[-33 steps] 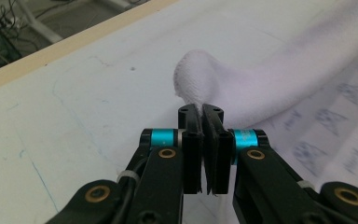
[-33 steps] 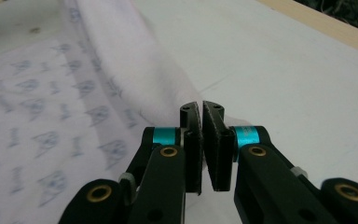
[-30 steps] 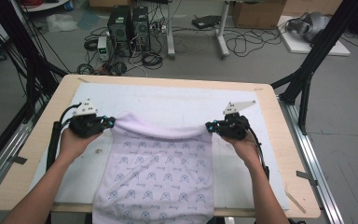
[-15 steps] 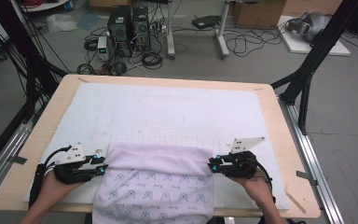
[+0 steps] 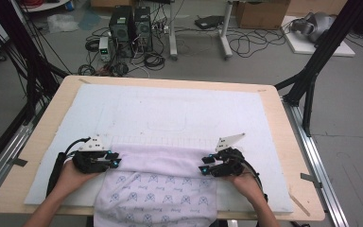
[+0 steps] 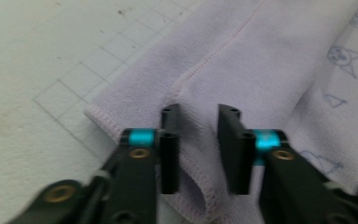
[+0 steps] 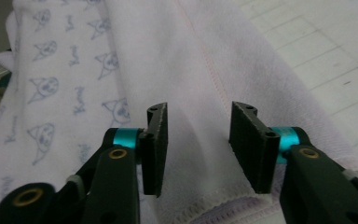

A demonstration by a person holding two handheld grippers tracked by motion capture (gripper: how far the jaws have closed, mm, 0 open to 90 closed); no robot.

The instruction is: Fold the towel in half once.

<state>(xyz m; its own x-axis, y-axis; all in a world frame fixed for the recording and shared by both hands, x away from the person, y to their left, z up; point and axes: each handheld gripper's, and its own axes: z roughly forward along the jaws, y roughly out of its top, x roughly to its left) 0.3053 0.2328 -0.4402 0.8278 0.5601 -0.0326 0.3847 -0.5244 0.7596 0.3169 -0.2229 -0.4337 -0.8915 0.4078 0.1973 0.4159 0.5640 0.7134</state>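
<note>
- High view first, biggest stuff: table (image 5: 290, 142) with a white gridded mat (image 5: 170, 111) covering most of it, and floor behind it full of cables and a couple of computer boxes.
- Towel (image 5: 157, 184) is the thing I'm working on. It's pale lilac, lying at the near edge of the mat, with its near end hanging over the table's front edge. The far part is folded over onto itself, so a plain band runs across the top and the side with little cartoon faces shows below it.
- My forearms come in from the bottom, one at each side of the towel.
- Left gripper (image 5: 115, 160) sits at the left end of that folded band. In the left gripper view (image 6: 198, 149) my jaws have a narrow gap, they've just been closing, and the towel's stitched hem runs right between them. Pads don't look pressed onto it, so I'd call it not gripping.
- Right gripper (image 5: 205, 169) is at the right end of the band. In the right gripper view (image 7: 199, 147) the jaws stand noticeably wider, they've just been opening, and the fold lies under and between them without either pad touching it.
</note>
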